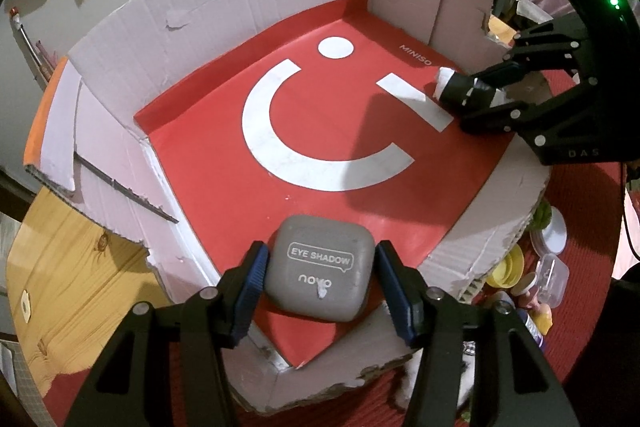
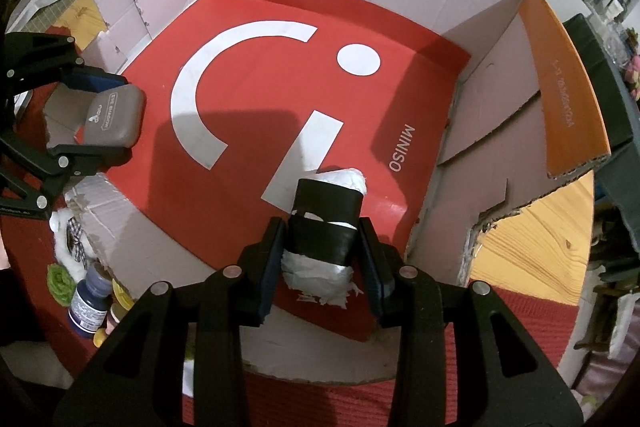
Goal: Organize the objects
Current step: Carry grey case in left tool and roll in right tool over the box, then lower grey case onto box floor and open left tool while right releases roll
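Your left gripper [image 1: 318,269] points steeply down into the cardboard box [image 1: 120,27], at about 6 o'clock on its red floor sheet [image 1: 208,163] in the left wrist view. Its jaws bracket the grey eye shadow case [image 1: 320,267]: the left pad looks to touch the case's side, a thin gap shows at the right pad, so you cannot tell whether the grip is firm. The case lies flat, lid up, lettering readable, near the torn front wall. Your right gripper [image 2: 322,255] sits at about 3 o'clock in that same view, and at 6 o'clock in its own. Its jaws are clenched on a white paper roll [image 2: 324,223] wrapped in black tape, both pads pressed to the taped middle, white ends sticking out front and back. The roll lies low over the red sheet beside the white bar of the printed smile; you cannot tell whether it touches the floor. Outside the box, on the red cloth over the tabletop [image 2: 532,239]: a dark blue bottle [image 2: 90,301], a clear plastic tub [image 1: 554,279] and a yellow bowl [image 1: 506,265].
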The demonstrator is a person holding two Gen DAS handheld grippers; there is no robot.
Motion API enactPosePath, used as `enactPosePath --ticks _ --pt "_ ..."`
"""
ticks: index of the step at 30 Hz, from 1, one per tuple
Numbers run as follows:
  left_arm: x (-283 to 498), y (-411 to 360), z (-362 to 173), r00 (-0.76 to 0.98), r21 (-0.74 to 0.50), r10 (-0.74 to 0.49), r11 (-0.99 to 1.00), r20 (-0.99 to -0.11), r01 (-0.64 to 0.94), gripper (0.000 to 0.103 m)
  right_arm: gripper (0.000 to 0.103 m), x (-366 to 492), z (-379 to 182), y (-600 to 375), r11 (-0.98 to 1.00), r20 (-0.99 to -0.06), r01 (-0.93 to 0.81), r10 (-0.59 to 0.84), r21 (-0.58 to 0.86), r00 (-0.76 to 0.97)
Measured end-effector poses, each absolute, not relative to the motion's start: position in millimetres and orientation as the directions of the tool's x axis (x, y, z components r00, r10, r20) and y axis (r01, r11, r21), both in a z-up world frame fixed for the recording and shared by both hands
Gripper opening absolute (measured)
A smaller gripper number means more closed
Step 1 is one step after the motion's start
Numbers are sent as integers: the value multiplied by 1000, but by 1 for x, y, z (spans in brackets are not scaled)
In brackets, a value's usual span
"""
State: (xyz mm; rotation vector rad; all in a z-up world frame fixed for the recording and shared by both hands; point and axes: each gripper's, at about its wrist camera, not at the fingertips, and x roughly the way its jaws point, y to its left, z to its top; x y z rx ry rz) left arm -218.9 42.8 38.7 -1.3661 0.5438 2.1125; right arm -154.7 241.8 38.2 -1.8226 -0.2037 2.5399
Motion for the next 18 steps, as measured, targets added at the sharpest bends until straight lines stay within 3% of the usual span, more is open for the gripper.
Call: enactPosePath --ticks 18 --pt "-217 42 39 -329 33 238 -763 -914 -646 61 48 -152 40 240 -991 -943 60 97 -123 -317"
